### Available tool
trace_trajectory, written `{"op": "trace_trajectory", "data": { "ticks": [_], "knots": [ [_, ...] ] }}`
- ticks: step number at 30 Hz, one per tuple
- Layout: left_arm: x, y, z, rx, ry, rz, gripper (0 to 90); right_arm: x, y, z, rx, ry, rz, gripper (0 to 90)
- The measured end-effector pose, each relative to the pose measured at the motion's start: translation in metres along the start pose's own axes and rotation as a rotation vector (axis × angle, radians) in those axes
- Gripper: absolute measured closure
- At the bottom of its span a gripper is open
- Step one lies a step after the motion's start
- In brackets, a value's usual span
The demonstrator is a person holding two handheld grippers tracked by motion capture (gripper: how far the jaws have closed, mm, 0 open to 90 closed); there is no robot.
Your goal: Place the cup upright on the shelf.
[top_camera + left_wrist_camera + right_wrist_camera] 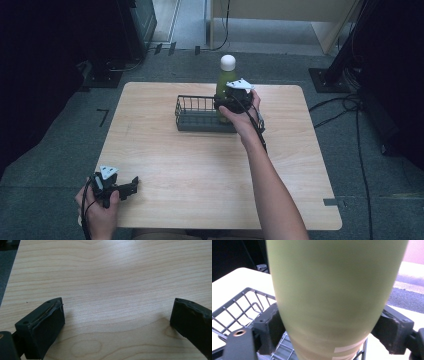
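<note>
The left hand-held gripper (131, 185) is resting nearest, at the desk's (200, 170) near-left edge, jaws gaping on nothing. The right hand-held gripper (231, 102) is clamping the upright green bottle (226, 80) sideways over the wire basket's (192, 119) right end.

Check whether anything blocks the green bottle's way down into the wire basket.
Nothing visible does. The right gripper clamps the green bottle upright at the wire basket; the basket's visible part looks bare. The bottle's base is hidden.
</note>
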State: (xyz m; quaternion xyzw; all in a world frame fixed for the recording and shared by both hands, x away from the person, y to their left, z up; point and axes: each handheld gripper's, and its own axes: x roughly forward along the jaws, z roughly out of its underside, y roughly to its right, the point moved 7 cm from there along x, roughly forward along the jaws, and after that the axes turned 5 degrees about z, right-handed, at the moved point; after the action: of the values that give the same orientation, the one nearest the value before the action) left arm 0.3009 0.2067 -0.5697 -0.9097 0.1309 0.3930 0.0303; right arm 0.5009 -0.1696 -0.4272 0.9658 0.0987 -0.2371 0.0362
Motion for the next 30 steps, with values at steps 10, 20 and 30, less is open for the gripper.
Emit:
{"op": "trace_trajectory", "data": {
  "ticks": [10,20,30],
  "knots": [
    [0.000,0.000,0.000,0.000,0.000,0.000,0.0,-0.004,0.003,0.000,-0.001,0.001,-0.002,11.7],
    [0.000,0.000,0.000,0.000,0.000,0.000,0.0,-0.020,0.015,0.013,0.000,-0.057,-0.026,2.0],
    [0.000,0.000,0.000,0.000,0.000,0.000,0.0,-0.041,0.024,0.027,-0.022,-0.042,-0.074,1.2]
  ]
}}
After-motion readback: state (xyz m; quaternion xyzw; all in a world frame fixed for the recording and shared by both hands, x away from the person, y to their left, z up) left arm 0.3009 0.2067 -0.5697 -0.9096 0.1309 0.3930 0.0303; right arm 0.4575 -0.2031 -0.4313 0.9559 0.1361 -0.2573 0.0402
